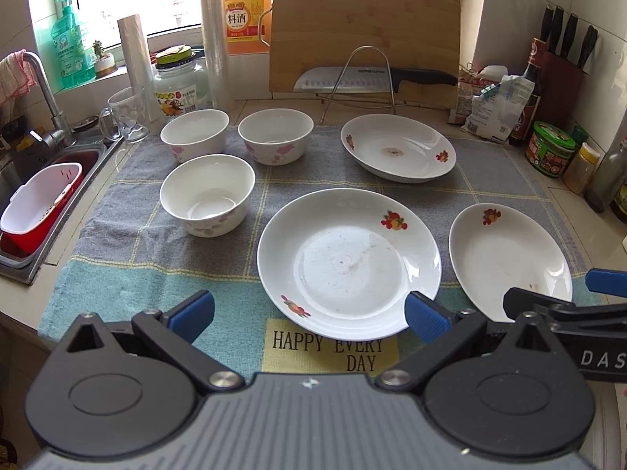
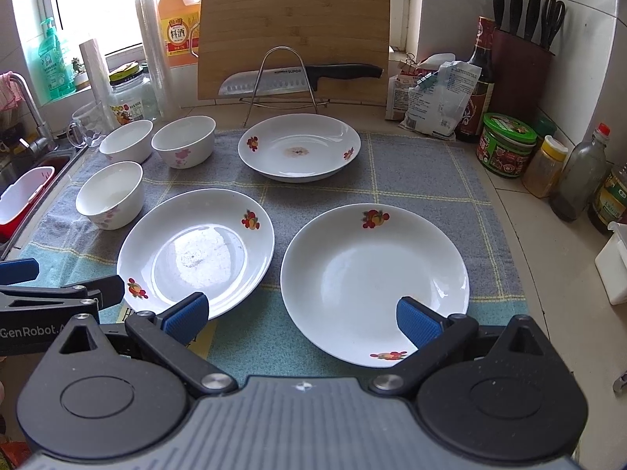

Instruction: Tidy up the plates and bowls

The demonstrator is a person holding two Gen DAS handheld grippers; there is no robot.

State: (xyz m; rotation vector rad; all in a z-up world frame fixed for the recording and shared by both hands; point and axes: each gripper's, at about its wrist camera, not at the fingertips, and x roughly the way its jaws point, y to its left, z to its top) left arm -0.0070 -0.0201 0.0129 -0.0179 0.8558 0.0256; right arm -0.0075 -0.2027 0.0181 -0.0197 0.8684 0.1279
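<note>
White porcelain covers a grey and teal checked cloth [image 1: 129, 235] on the counter [image 2: 544, 231]: three deep plates with fruit motifs and three small bowls with pink flowers. The near-left plate [image 1: 348, 262] lies in the middle of the cloth, the near-right plate [image 2: 374, 282] just beside it without touching, and the far plate [image 2: 299, 145], with a brownish stain at its centre, sits further back in front of a wire rack [image 2: 288, 78]. The bowls cluster at the cloth's left side near the sink [image 1: 43, 180]: two in the back row [image 1: 194, 133] [image 1: 276, 136] and one nearer [image 1: 207, 194], all upright and apart from each other.

The left gripper [image 1: 309, 313] hovers low over the near rim of the near-left plate, its blue-padded fingers spread wide and holding nothing. The right gripper [image 2: 301, 315] hangs above the near-right plate's near edge, fingers likewise spread and empty. A bamboo cutting board [image 2: 294, 31] leans against the back wall with a black-handled knife [image 2: 301, 76] across the rack.
</note>
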